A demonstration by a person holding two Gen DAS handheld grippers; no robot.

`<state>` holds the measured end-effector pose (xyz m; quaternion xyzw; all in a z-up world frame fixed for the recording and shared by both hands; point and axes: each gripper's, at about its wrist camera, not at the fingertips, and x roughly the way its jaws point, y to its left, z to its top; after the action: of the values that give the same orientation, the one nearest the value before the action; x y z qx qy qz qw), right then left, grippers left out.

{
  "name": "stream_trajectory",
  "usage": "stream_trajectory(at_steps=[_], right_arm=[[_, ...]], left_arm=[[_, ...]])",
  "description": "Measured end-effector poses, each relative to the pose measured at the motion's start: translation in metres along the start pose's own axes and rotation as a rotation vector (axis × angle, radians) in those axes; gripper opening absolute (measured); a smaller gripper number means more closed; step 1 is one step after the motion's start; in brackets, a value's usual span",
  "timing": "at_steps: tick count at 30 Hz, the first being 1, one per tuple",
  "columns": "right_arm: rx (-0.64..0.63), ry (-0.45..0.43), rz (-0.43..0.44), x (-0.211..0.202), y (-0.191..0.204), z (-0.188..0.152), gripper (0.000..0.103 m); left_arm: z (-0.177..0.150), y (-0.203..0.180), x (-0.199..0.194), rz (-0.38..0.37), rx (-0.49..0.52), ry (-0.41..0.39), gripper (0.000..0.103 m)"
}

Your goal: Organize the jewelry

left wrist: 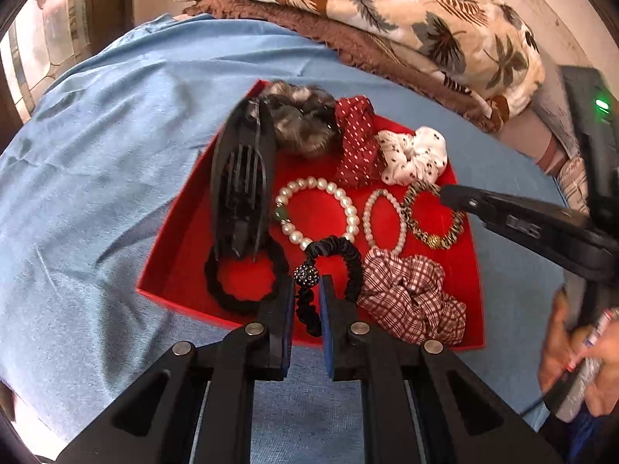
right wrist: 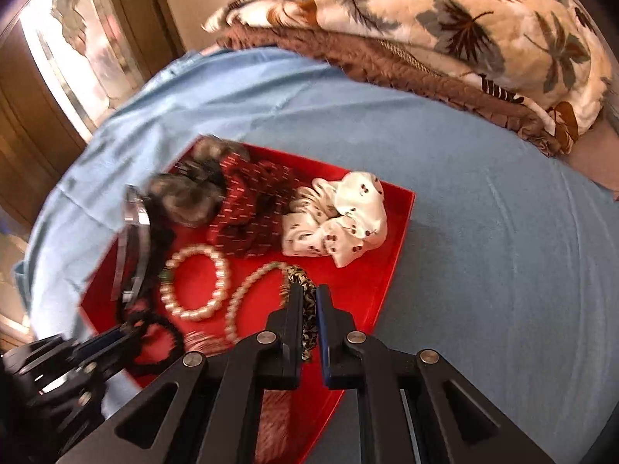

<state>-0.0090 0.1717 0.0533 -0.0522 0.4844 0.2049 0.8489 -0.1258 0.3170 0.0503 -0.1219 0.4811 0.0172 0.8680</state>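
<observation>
From your left wrist camera, your left gripper point(left wrist: 307, 290) is pinched on the black ruched hair tie point(left wrist: 336, 255), just beside its rhinestone ball point(left wrist: 305, 273), at the near edge of the red tray point(left wrist: 470, 270). Crowding it: a black scrunchie point(left wrist: 243, 282) touching on the left, a plaid scrunchie point(left wrist: 410, 297) on the right, and the large pearl bracelet point(left wrist: 317, 210) directly behind. A long black hair claw point(left wrist: 241, 178) lies along the tray's left side, its tip over the black scrunchie. Further back sit a grey fluffy scrunchie point(left wrist: 300, 120), a red dotted scrunchie point(left wrist: 356, 139) and a white printed scrunchie point(left wrist: 414, 154). A small pearl bracelet point(left wrist: 385, 214) touches the leopard bracelet point(left wrist: 431, 216), where your right gripper point(left wrist: 445, 192) comes in from the right. Open blue cloth point(left wrist: 96, 178) spreads left of the tray; folded blankets point(left wrist: 387, 19) bound the far side.

From your right wrist camera, which is motion-blurred, your right gripper point(right wrist: 308, 294) is closed on the leopard bracelet point(right wrist: 303, 290), inside the red tray point(right wrist: 390, 255). The small pearl bracelet point(right wrist: 247, 297) lies just left, the white printed scrunchie point(right wrist: 340, 216) beyond. Your left gripper point(right wrist: 116, 338) sits at the lower left. Bare blue cloth point(right wrist: 483, 251) gives wide room on the right.
</observation>
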Motion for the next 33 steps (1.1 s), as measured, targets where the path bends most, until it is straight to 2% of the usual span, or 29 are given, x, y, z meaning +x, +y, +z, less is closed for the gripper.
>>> stream_trajectory(at_steps=[4, 5, 6, 8, 9, 10, 14, 16, 27, 33], right_arm=[[0.0, 0.008, -0.055, 0.008, -0.007, 0.004, 0.01], [-0.003, 0.008, -0.061, 0.007, -0.009, 0.005, 0.018], [-0.005, 0.004, -0.065, 0.005, -0.01, 0.005, 0.031], [-0.015, -0.021, -0.084, -0.003, -0.013, 0.004, 0.051], [-0.022, -0.032, -0.094, -0.005, -0.012, 0.005, 0.054], [-0.03, -0.042, -0.102, -0.01, -0.013, 0.004, 0.054], [-0.016, -0.064, -0.093, -0.027, -0.02, -0.004, 0.054], [0.002, -0.071, -0.081, -0.038, -0.025, -0.014, 0.054], [0.179, -0.066, -0.055, -0.085, -0.085, -0.105, 0.057], [0.227, -0.078, -0.069, -0.103, -0.112, -0.127, 0.057]], left_arm=[[0.002, -0.002, 0.001, 0.003, 0.007, 0.0, 0.012], [0.002, -0.003, 0.001, 0.001, 0.007, -0.002, 0.012], [0.002, -0.004, 0.0, 0.0, 0.008, -0.003, 0.013], [0.002, -0.009, 0.0, 0.008, 0.024, -0.009, 0.017], [0.002, -0.011, 0.0, 0.016, 0.032, -0.014, 0.024], [0.002, -0.013, -0.002, 0.027, 0.043, -0.024, 0.03], [0.0, -0.02, -0.007, 0.054, 0.073, -0.054, 0.039], [-0.002, -0.021, -0.011, 0.068, 0.081, -0.072, 0.047], [-0.012, -0.023, -0.026, 0.049, 0.069, -0.136, 0.053], [-0.023, -0.039, -0.031, 0.06, 0.124, -0.185, 0.056]])
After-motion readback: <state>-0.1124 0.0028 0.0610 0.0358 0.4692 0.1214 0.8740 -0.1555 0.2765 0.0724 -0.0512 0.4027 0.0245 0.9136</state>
